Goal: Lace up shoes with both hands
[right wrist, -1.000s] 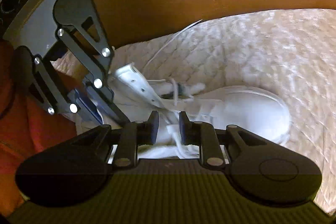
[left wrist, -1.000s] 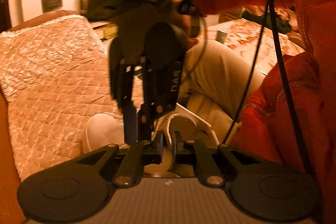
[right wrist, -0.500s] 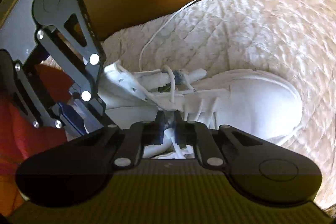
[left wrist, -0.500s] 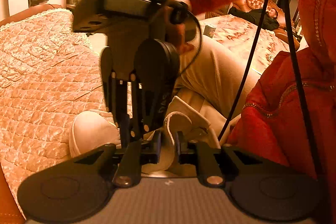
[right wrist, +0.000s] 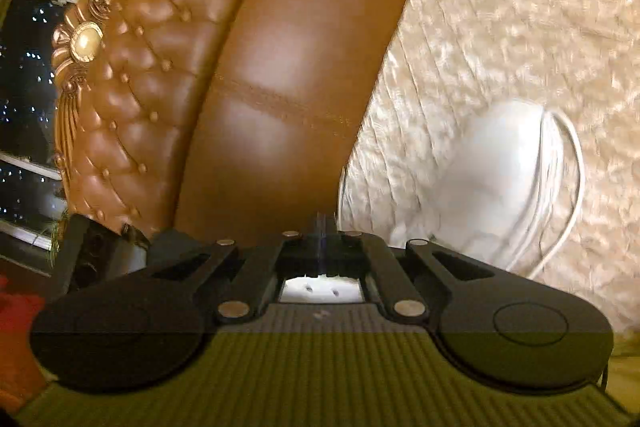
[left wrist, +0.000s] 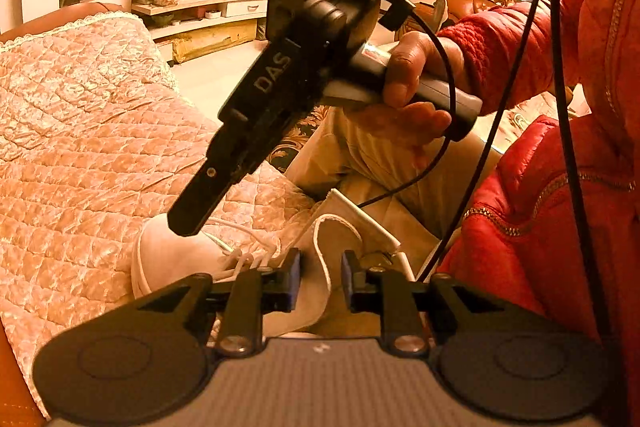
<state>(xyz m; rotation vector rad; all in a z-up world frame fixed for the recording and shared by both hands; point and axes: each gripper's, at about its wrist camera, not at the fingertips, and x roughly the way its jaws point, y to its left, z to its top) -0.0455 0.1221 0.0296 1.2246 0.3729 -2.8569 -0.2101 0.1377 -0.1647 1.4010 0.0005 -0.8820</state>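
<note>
A white shoe [left wrist: 188, 259] lies on the quilted cover [left wrist: 80, 131] of a sofa, toe pointing away from the person. Its laces [left wrist: 248, 255] run loosely across the eyelets, and the tongue [left wrist: 340, 223] stands up at the open collar. In the right wrist view the shoe's toe [right wrist: 496, 179] is blurred, with a loose lace strand [right wrist: 568, 187] curving round it; left of the shoe is the brown leather sofa back [right wrist: 280, 87].

The left gripper [left wrist: 316, 281] hovers just above the shoe's collar, its fingers set apart with nothing between them. The right gripper [left wrist: 188, 219], held in the person's hand [left wrist: 416, 83], slants down over the toe; its fingers [right wrist: 324, 239] are pressed together, and whether they pinch a lace cannot be told.
</note>
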